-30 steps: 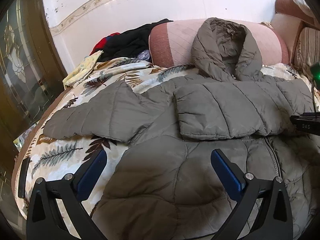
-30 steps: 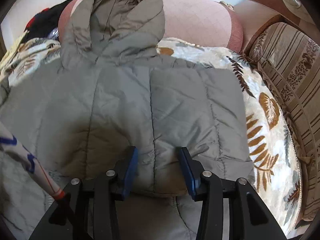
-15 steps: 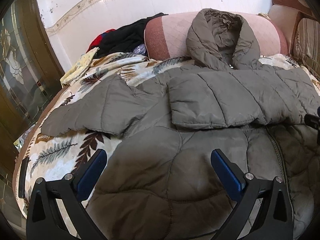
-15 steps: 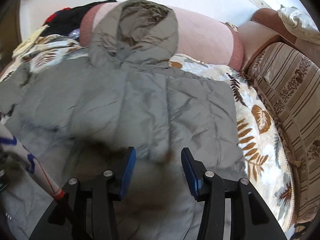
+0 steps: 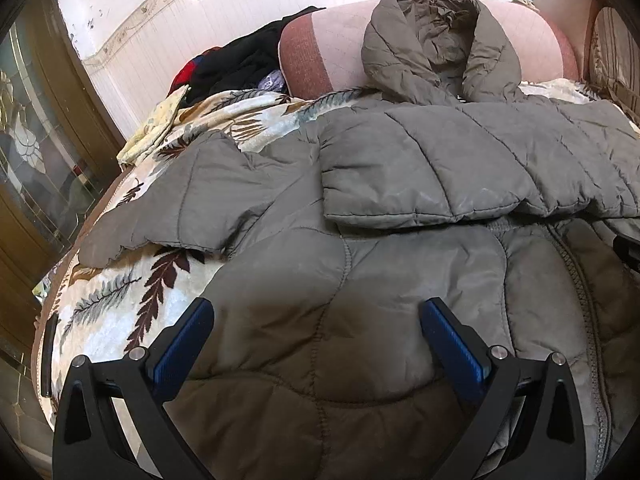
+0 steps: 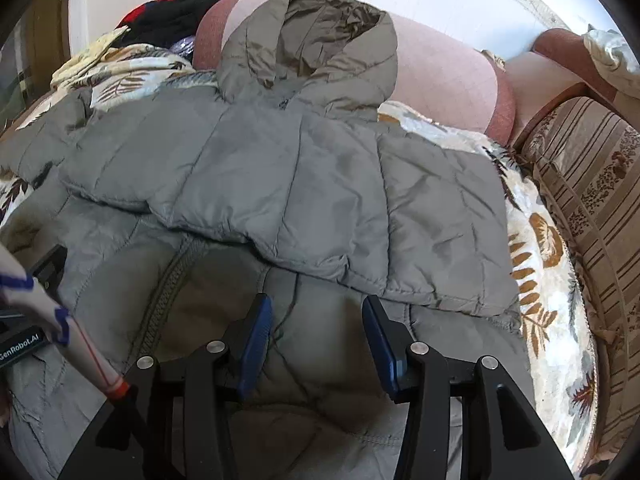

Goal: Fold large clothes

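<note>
Olive quilted hooded jacket (image 5: pixel 360 280), spread across a leaf-print blanket (image 5: pixel 120 312) and filling the centre of both views; hood (image 6: pixel 312 40) propped against a pink bolster (image 6: pixel 440 76) at upper centre. One sleeve (image 6: pixel 280 192) already folded across the chest; the other sleeve (image 5: pixel 172 200) splayed toward the left of the left view, not yet folded. Risks, as judged: slippery padded shell likely to spring open or slide once released; folded sleeve liable to drag off if the body is lifted by a thin pinch; bulk (thick quilting) perhaps too much for a shallow bite. Left gripper (image 5: pixel 316 340): jaws spread wide, empty, angled down over the lower body panel at bottom centre, near the fabric, contact not confirmable. Right gripper (image 6: pixel 316 340): jaws parted about halfway, just opened a little further, nothing pinched, tilted down beneath the folded sleeve's edge beside the zipper (image 6: pixel 168 280). Patterned sleeve (image 6: pixel 48 320) of the person at lower left of the right view.
</note>
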Demonstrator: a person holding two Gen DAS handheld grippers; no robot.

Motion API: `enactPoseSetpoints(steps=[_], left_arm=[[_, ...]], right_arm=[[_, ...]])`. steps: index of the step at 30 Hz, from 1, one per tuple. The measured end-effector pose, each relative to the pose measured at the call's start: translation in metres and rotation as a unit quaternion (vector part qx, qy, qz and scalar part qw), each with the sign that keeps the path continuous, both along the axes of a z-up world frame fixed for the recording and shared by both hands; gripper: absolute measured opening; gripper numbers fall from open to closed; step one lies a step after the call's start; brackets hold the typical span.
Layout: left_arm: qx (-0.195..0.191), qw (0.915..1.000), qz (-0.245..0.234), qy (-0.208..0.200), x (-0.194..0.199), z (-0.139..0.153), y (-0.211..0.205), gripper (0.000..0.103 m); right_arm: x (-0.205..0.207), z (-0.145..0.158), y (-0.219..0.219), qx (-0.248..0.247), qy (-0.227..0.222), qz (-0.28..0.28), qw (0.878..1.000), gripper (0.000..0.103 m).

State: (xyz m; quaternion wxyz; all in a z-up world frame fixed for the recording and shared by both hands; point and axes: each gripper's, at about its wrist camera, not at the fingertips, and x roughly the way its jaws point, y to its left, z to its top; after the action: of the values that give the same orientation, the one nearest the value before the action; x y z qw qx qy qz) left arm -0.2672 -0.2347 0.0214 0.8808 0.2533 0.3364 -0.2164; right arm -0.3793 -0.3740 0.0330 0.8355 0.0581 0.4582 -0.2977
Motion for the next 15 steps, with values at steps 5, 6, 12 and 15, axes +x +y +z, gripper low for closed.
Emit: enactPoseSetpoints(steps=[5,6,12,15], left_arm=[[0.000,1.0000,0.000,-0.002,0.000,0.000,0.000,0.103],[-0.001,1.0000,0.000,-0.002,0.000,0.000,0.000,0.103],[-0.010,0.9999,0.002,-0.013,-0.005,0.004,0.004,0.103],[-0.021,0.9996,0.005,-0.017,-0.009,0.008,0.010,0.103]], right_arm=[[0.000,-0.002,0.002,-0.004,0.000,0.006,1.000,0.051],[0.000,-0.001,0.002,-0.006,0.000,0.007,1.000,0.051],[-0.004,0.005,0.008,-0.018,-0.009,0.014,1.000,0.056],[-0.004,0.008,0.011,-0.020,-0.014,0.020,1.000,0.056]])
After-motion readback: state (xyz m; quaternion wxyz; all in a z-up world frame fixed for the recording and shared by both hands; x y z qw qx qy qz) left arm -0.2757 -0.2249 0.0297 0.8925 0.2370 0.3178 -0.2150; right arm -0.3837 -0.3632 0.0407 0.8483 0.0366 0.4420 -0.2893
